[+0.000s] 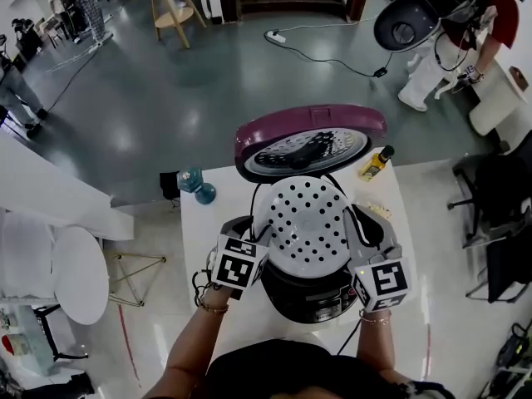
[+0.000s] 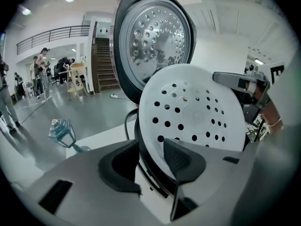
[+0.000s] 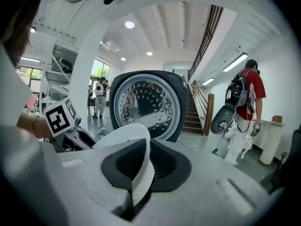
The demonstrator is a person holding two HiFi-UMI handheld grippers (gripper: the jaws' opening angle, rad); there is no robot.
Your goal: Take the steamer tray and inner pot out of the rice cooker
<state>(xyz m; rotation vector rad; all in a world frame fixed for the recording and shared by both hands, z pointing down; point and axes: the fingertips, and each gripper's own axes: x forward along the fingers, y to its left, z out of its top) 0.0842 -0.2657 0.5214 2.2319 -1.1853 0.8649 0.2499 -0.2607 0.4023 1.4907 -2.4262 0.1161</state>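
Two grippers flank one round white perforated plastic steamer tray (image 1: pixel 309 214). The left gripper (image 2: pixel 151 150) is partly closed with its pads pinching the tray's left rim. The right gripper (image 3: pixel 142 150) has its jaws nearly together, clamped on the thin right rim. The tray sits tilted just above the mouth of one black round rice cooker (image 1: pixel 312 299) and hides the inside, so the inner pot cannot be made out. The cooker stands on a white counter (image 1: pixel 208 235). Behind the tray, the cooker's purple-rimmed lid (image 1: pixel 278 130) stands open with its dimpled metal plate showing. On the counter beyond are one teal glass lantern ornament (image 1: pixel 197 185) on the left and one small bottle of yellow liquid (image 1: pixel 376 163) on the right, both clear of the tray. Far off on the grey floor (image 1: pixel 208 81) stands a person in red (image 1: pixel 486 11).
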